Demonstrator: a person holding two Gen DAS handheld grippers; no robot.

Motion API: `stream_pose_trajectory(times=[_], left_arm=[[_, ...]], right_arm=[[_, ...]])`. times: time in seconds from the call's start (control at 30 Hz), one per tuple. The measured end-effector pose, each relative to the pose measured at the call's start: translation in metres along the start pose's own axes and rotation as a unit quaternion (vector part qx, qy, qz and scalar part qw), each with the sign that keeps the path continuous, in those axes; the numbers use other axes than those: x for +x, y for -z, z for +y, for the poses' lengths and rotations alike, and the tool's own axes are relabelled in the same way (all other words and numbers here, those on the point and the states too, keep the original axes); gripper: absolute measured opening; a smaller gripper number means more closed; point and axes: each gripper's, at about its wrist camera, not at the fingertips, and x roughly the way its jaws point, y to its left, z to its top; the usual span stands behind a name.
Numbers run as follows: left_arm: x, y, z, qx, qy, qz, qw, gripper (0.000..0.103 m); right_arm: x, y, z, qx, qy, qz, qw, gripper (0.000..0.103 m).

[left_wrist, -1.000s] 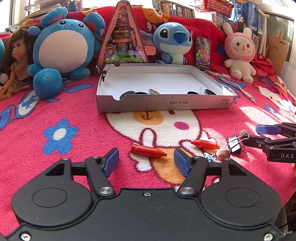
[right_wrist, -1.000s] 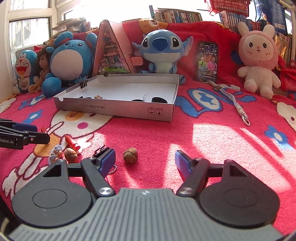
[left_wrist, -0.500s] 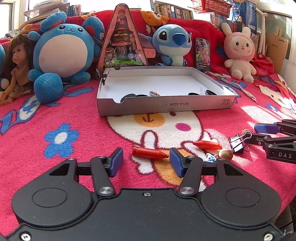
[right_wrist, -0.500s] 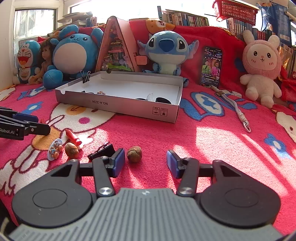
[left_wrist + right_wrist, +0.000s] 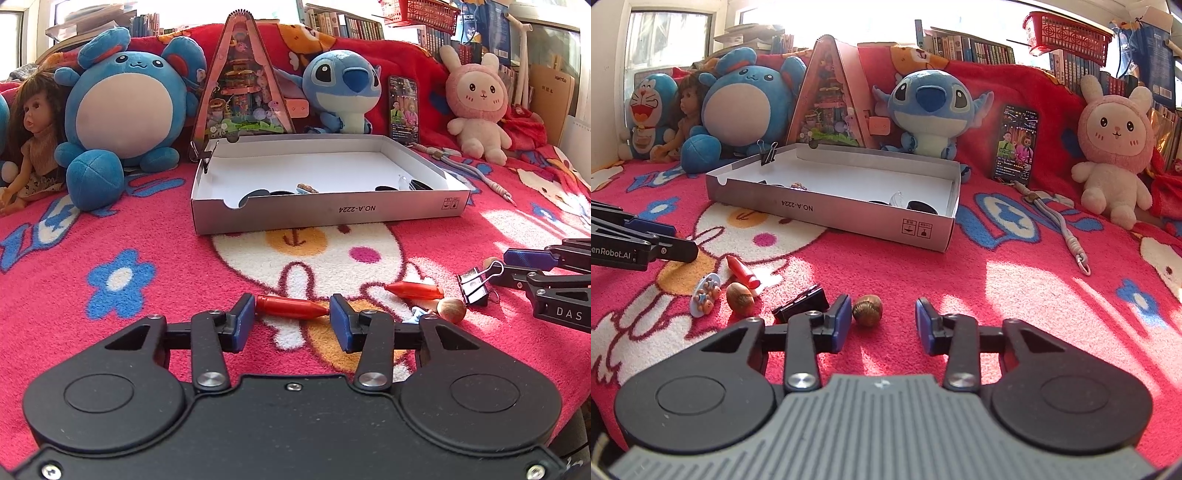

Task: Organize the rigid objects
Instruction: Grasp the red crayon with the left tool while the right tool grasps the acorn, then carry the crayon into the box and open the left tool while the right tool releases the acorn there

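On the pink blanket, my left gripper point(image 5: 291, 309) is closing with a red crayon point(image 5: 291, 306) lying lengthwise between its blue pads, which stand right at the crayon's two ends. My right gripper point(image 5: 882, 307) is closing too. A brown nut point(image 5: 867, 310) sits between its pads, against the left one, with a gap to the right pad. Between the grippers lie a second red crayon point(image 5: 413, 290), another nut point(image 5: 739, 297), a black binder clip point(image 5: 801, 302) and a small round badge point(image 5: 705, 293). The open white box point(image 5: 332, 216) holds several small items.
Plush toys point(image 5: 746, 107), a doll point(image 5: 31, 133), a triangular tin point(image 5: 242, 85) and a phone point(image 5: 1015, 144) line the back. A grey lanyard point(image 5: 1060, 225) lies right of the box. A binder clip point(image 5: 767, 155) grips the box's far corner.
Both pairs of jaws have narrowed: the left around the red crayon, the right around the brown nut. The right gripper has edged closer to the nut.
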Motion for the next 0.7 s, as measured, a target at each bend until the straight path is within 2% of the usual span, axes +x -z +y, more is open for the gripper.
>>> stream_pose_trajectory(times=[0.07,0.23,0.7], left_arm=[[0.0,0.0,0.0,0.0,-0.001,-0.001,1.0,0.042],[-0.003,-0.001,-0.002,0.003,-0.004,-0.007,1.0,0.042],[-0.006,-0.027,0.008,-0.022,-0.002,-0.022,0.9995,0.041]], right_arm=[[0.001,0.0,0.002,-0.001,-0.003,0.002,1.0,0.038],[0.002,0.0,0.005,-0.003,-0.011,0.007,1.0,0.022],[0.001,-0.017,-0.002,0.02,0.011,-0.003,1.0,0.022]])
